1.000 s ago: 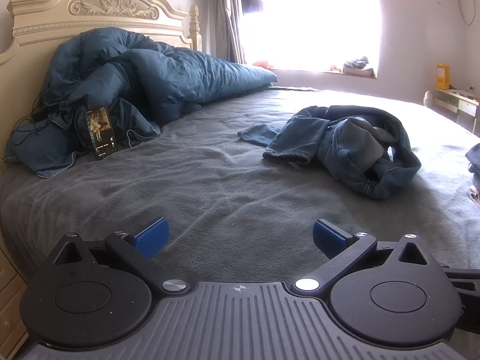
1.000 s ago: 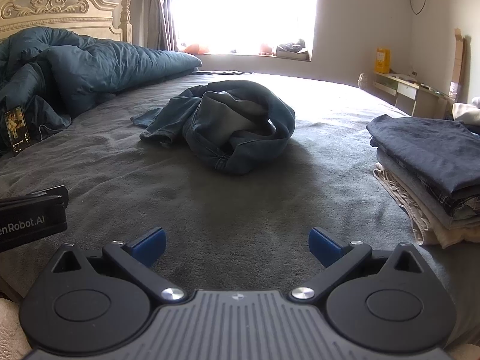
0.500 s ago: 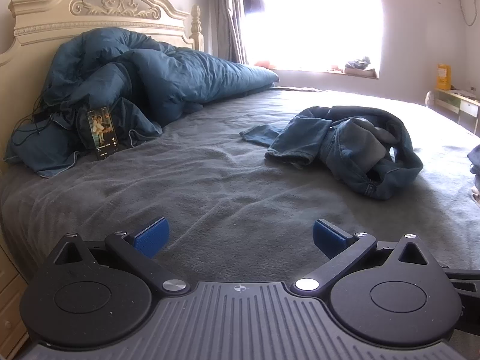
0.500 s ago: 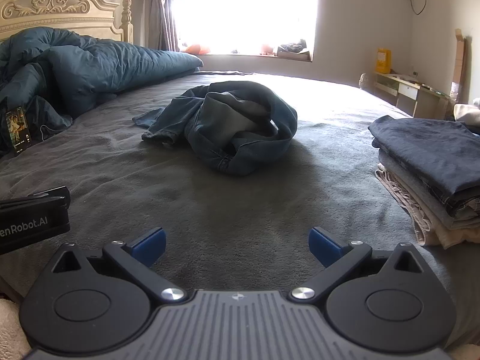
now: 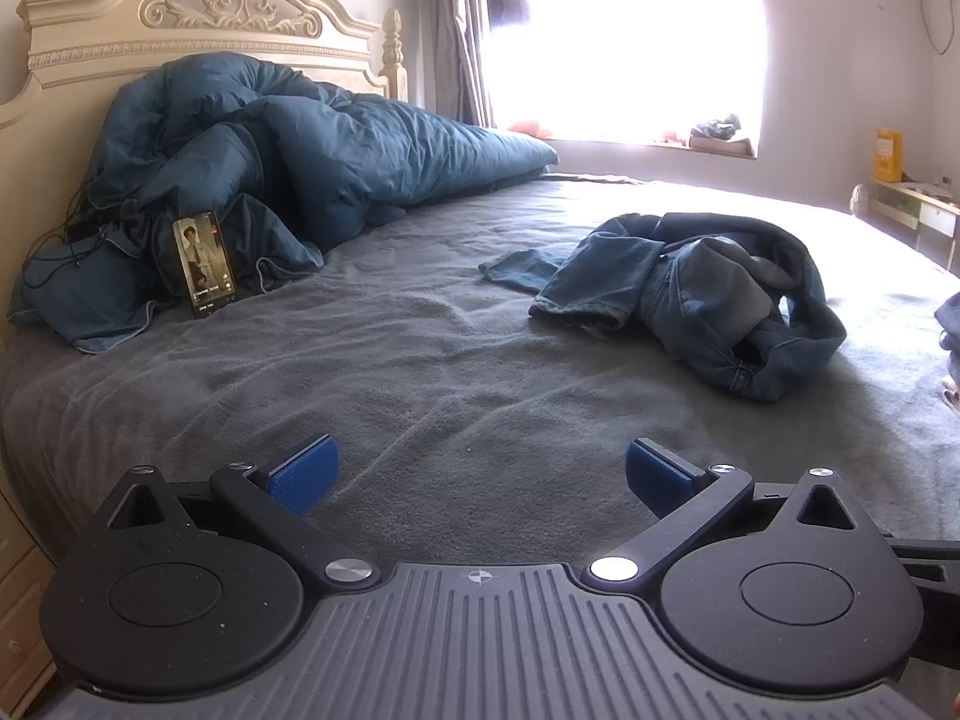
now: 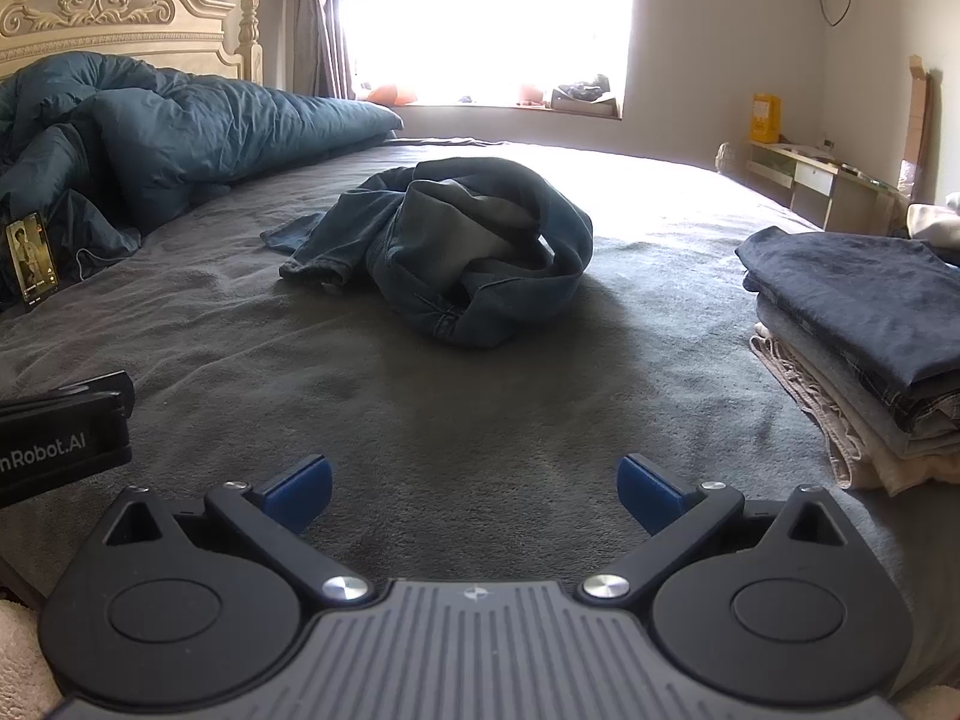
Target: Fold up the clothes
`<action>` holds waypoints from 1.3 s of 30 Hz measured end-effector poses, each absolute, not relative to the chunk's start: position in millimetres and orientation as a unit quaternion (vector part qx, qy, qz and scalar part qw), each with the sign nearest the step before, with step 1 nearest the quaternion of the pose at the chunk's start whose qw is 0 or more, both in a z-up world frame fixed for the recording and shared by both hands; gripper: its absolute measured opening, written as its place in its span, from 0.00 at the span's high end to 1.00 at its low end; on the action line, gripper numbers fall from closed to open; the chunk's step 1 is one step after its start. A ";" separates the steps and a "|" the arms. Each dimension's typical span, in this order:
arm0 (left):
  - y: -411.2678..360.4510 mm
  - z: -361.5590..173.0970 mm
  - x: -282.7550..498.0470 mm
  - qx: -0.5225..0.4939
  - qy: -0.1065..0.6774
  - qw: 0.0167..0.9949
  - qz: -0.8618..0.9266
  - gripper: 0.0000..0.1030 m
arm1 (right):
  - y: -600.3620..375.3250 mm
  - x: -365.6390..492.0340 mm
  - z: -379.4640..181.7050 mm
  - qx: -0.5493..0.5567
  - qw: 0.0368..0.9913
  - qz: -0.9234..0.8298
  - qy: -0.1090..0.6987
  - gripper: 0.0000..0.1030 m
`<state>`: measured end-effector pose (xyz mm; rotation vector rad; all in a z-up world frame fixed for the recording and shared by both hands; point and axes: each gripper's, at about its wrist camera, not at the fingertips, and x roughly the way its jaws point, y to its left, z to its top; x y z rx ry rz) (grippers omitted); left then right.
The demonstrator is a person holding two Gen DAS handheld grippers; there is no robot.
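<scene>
Tongs (image 6: 474,489) agape; crumpled denim jeans (image 6: 456,252).

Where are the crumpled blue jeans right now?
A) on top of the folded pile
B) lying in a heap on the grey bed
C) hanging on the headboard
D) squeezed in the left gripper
B: the jeans lie in a loose heap on the grey bed, ahead of both open grippers, the left gripper and the right gripper, and apart from the folded pile.
</scene>
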<state>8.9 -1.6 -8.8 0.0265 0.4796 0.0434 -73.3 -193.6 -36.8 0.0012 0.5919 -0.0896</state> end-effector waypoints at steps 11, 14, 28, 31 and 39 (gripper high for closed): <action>-4.0 -9.6 17.2 0.012 0.241 0.970 0.022 0.00 | -192.4 -66.3 -37.8 0.000 0.955 -0.045 0.294 0.00; -3.4 -10.2 21.0 0.012 0.243 0.970 0.022 0.00 | -192.1 -62.2 -37.9 0.000 0.954 -0.045 0.295 0.00; -4.7 -30.6 80.5 -0.011 0.250 0.968 -0.020 0.00 | -215.4 -29.5 -50.5 -0.001 0.965 -0.025 0.260 0.00; -5.4 -29.2 105.9 -0.022 0.238 0.970 -0.040 0.00 | -229.3 -16.8 -43.4 -0.020 0.976 -0.009 0.215 0.00; -39.3 -22.6 189.2 -0.028 0.210 0.963 -0.164 0.00 | -270.2 89.9 -12.8 -0.043 0.988 0.009 0.149 0.00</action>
